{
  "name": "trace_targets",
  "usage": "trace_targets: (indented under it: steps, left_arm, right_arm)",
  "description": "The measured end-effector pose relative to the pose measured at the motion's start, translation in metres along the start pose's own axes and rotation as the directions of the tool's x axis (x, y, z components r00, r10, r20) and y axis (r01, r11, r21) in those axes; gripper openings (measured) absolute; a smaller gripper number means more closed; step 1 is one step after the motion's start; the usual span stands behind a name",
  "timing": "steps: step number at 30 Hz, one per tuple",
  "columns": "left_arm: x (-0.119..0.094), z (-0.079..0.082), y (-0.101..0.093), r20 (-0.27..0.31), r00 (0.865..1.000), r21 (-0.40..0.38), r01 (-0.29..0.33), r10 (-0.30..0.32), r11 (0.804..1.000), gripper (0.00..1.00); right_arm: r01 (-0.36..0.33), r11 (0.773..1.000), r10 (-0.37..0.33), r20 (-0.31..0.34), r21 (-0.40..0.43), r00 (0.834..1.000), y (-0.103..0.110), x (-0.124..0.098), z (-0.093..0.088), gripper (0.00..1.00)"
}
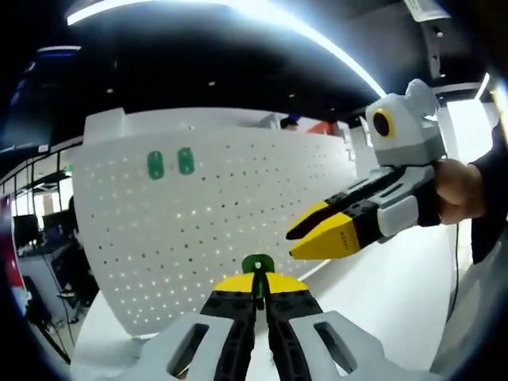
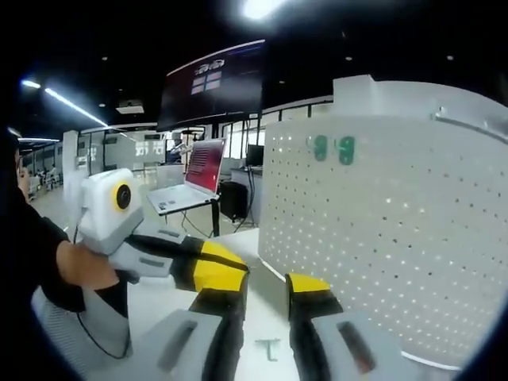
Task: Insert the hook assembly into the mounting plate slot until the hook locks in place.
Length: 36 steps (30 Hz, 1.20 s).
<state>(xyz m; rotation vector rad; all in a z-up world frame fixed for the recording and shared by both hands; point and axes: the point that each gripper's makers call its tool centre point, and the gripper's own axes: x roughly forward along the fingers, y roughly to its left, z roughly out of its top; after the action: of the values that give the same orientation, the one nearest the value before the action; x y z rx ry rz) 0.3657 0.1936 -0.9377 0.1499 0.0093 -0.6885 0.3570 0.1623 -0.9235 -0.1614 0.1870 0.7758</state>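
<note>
A white pegboard plate stands upright on a white table. Two green hooks sit high on it, and I see these green hooks from the right gripper view too, on the pegboard plate. My left gripper is shut on a small green hook piece a little short of the board's lower edge. My right gripper stands open with nothing between its fingers. Above the table, the right gripper hangs to the right of the board. The left gripper reaches in from the left.
A hand holds the right gripper. On a stand behind the table sits an open laptop, below a dark wall screen. A small pale green T-shaped thing lies on the table. Desks and people are far behind.
</note>
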Motion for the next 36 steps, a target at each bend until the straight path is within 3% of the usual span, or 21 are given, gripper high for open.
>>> trace_targets:
  steps: [15, 22, 36]
  left_arm:
    - [-0.002, -0.001, 0.004, 0.000, 1.000, -0.024, -0.013, 0.013, 1.000, 0.03]
    - [-0.001, -0.004, 0.004, -0.008, 1.000, -0.037, -0.014, 0.014, 0.999, 0.03]
    - [0.000, -0.013, 0.003, -0.037, 0.999, -0.041, -0.013, 0.012, 0.999, 0.03]
  right_arm:
    - [-0.024, 1.000, 0.023, 0.033, 0.014, 0.999, 0.011, -0.005, -0.009, 0.40]
    - [0.006, 0.999, -0.009, 0.066, 0.046, 0.998, 0.013, -0.018, -0.020, 0.42]
    - [0.045, 0.993, -0.050, 0.037, 0.109, 0.998, 0.006, -0.034, -0.051, 0.42]
